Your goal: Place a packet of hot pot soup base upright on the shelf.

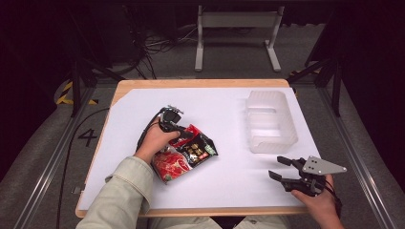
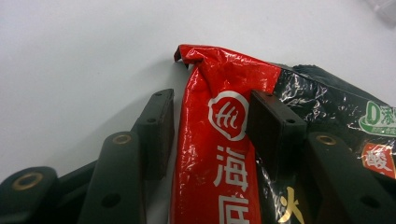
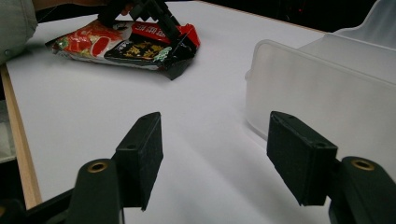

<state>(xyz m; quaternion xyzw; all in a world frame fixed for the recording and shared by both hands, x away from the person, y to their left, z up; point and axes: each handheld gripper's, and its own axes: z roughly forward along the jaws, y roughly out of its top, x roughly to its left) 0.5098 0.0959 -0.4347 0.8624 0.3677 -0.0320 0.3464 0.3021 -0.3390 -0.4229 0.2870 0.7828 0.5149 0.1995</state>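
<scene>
This looks like a lab set up for recording: a light wooden table point(image 1: 119, 90) covered by a white sheet point(image 1: 215, 109) stands inside dark metal framing point(image 1: 334, 81), with tangled black cables point(image 1: 153, 47) on grey carpet point(image 1: 229, 52) and yellow-black hazard tape point(image 1: 64, 93).

The person wore a pale khaki sleeve point(image 1: 122, 195); each black tool point(image 1: 286, 175) had brass-ringed screws, the right one a grey triangular plate point(image 1: 322, 165).

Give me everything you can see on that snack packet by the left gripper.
The snack packet is a glossy, crinkled foil pouch, red and black with white Chinese lettering and food pictures. It lies flat on the white table sheet, left of the frosted bin. The left gripper straddles its red sealed edge; no firm pinch is evident.
</scene>
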